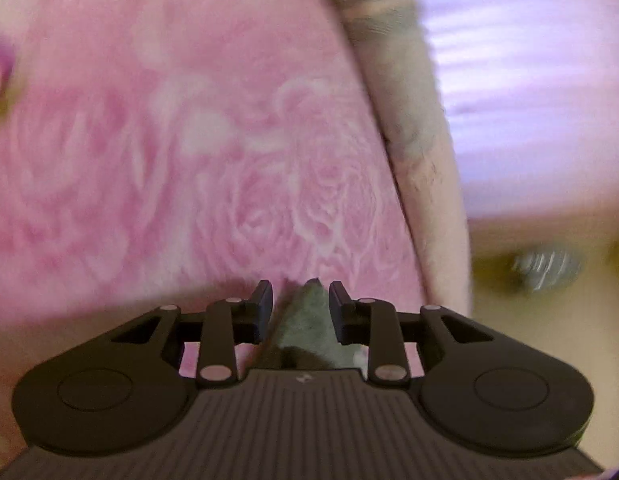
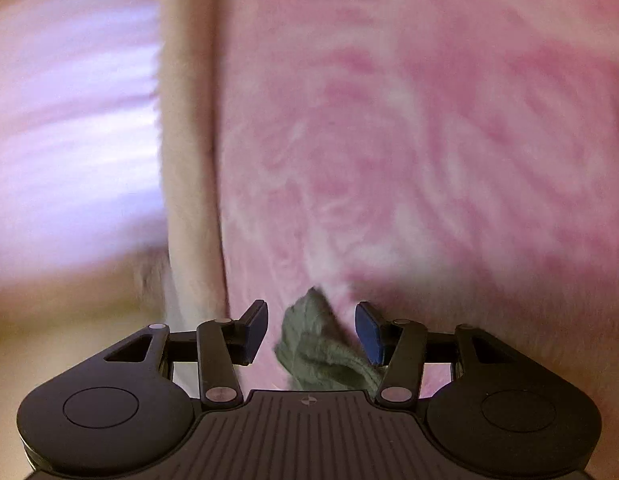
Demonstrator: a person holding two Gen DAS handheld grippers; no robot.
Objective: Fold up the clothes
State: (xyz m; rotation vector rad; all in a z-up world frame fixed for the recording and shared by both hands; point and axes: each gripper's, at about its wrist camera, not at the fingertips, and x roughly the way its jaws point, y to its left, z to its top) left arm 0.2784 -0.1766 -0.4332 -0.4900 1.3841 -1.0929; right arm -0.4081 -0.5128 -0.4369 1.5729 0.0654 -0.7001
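Left claw (image 1: 300,308) and right claw (image 2: 311,332) gaping loose around olive-green knitted cloth (image 2: 321,356), gripping nothing, letting corners settle low in frame onto pink rose-patterned bedspread (image 1: 189,140).

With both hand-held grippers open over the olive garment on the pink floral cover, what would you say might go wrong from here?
1. In both views a corner of the olive garment lies between the pads without being pressed, so the fold may spring back.
2. The cloth lies close to the right hand-held gripper and could snag as it withdraws.
3. The left hand-held gripper straddles a peaked corner; closing low might also pinch the pink floral cover.
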